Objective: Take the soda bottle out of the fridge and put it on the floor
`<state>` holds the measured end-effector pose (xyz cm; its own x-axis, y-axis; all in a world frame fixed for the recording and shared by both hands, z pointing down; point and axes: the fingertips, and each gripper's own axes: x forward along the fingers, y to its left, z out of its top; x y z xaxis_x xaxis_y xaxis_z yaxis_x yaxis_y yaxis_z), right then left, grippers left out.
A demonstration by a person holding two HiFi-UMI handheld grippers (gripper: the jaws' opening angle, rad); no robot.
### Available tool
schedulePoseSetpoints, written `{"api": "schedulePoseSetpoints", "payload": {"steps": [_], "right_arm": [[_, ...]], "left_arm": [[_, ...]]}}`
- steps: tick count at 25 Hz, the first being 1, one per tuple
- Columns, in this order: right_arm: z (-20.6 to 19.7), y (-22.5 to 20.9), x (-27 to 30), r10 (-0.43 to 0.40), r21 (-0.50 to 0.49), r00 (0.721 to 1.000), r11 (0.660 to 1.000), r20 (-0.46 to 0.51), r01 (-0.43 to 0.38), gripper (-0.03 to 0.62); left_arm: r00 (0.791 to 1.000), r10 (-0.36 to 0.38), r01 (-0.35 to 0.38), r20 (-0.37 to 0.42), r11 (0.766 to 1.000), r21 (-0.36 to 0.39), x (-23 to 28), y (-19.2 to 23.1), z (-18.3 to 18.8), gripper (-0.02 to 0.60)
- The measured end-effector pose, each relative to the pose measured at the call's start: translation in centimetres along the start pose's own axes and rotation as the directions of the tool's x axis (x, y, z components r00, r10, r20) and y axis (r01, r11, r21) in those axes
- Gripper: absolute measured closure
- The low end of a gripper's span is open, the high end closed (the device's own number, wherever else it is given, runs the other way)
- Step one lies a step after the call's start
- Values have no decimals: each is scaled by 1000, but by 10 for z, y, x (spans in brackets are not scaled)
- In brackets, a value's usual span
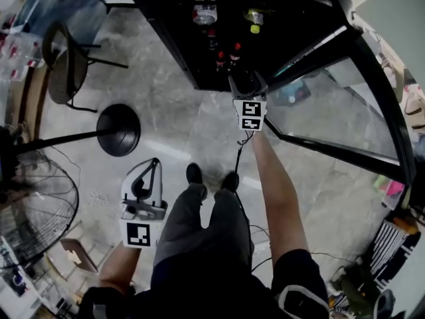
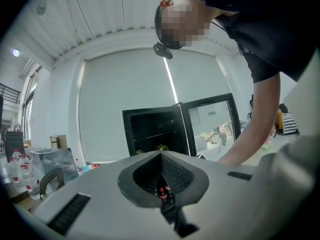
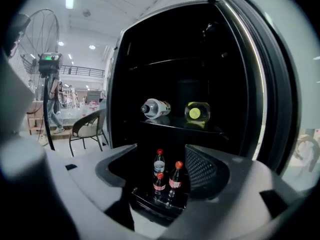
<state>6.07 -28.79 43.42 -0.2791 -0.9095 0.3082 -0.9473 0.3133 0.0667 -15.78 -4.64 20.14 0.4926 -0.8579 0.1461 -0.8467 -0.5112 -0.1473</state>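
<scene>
At the far left a floor fan [image 1: 30,211] stands on the floor, with a chair [image 1: 66,65] and a round black stand base [image 1: 118,130] beyond it. Your left gripper [image 1: 157,162] is over the floor just left of your legs. Its jaw tips are closed together with nothing between them.

Ahead of you the fridge [image 1: 166,25] stands open. Three red-capped soda bottles [image 3: 174,178] stand clustered on its bottom shelf, toward the front edge. Each is upright, long axis vertical, cap up.

On the shelf above, two more bottles lie on their sides. The clear bottle [image 3: 156,108] points its cap left, and the yellow-capped bottle [image 3: 197,113] turns its cap out toward you.

Your right gripper [image 1: 247,78] is at the fridge's opening, jaws spread wide and empty. The soda bottles show between them but further in, untouched. The glass door [image 1: 332,105] swings open to the right.
</scene>
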Motion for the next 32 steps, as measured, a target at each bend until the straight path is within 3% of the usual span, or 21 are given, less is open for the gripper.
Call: {"api": "schedulePoseSetpoints", "payload": {"steps": [8,20,32], "right_arm": [[-68,-24,69,-15,44,1000,999,-20,16,281],[-171,-47,157,-55,94,997,994,-53,60,276],[-224,-59,215,-60,80,998,995,-13,61,276]], "left_arm": [[1000,-1,2,23,1000,-31,20,-8,-46,558],[1000,9,-9,30,1000,-6,36,-9,-153,558],[998,27,-27,60,1000,-5,70,-6,-217,558]]}}
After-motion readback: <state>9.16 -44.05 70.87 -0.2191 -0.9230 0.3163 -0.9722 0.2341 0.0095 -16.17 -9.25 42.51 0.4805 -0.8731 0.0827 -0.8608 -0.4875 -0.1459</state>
